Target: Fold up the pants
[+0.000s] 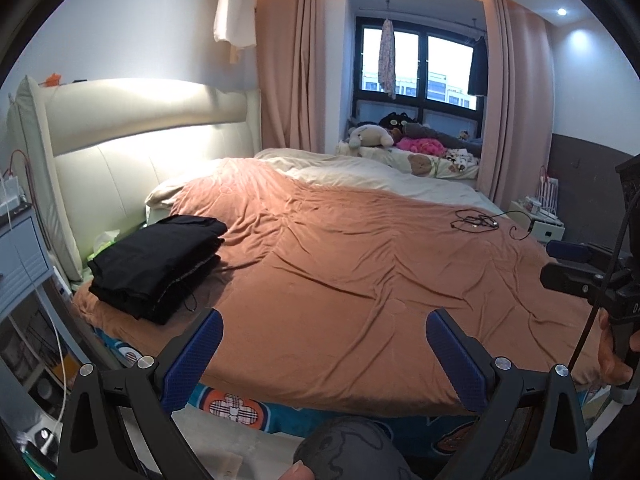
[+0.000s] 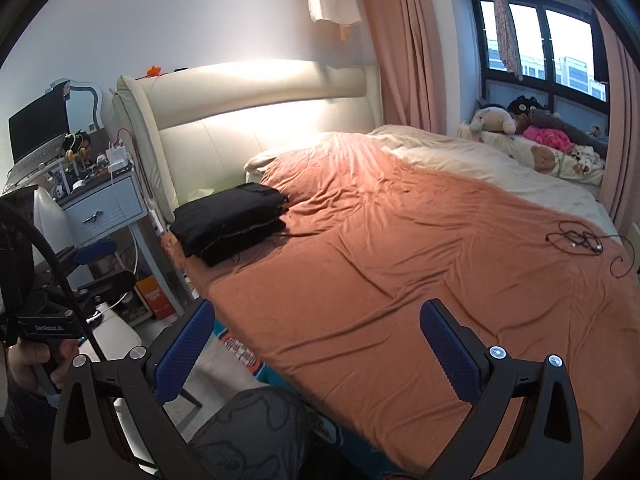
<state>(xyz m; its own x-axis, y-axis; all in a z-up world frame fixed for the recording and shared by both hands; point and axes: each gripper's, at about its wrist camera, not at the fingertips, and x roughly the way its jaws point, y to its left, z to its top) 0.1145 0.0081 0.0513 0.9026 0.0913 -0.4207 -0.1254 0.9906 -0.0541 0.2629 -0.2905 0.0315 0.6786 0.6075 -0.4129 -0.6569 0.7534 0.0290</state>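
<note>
Left wrist view: the left tongs [image 1: 324,354] stand wide open over the near edge of the bed [image 1: 360,280], their blue pads [image 1: 456,360] holding nothing. The pants [image 1: 158,266] — black, folded into a flat stack — lie on the orange blanket [image 1: 380,272] at about 10 o'clock from the tongs, well apart from them, near the headboard [image 1: 132,136] and the bed's left edge. A thin cord trails from the stack's near side. At 3 o'clock, at the picture's edge, the right tongs [image 1: 576,268] show in part, held by a hand [image 1: 616,356].

Right wrist view: the right tongs [image 2: 316,350] are likewise wide open and empty, hovering over the bed's near corner. The pants [image 2: 232,230] sit at 11 o'clock, well clear of the pads [image 2: 448,356]. A tangle of black cable [image 2: 576,238] lies on the blanket at 2 o'clock — far from the pants. A blue nightstand [image 2: 104,208] stands just beside the headboard at 10 o'clock. At 9 o'clock the left tongs appear in part, gripped by a hand [image 2: 36,364]. A knee in grey patterned cloth [image 2: 248,432] shows at 6 o'clock.
</note>
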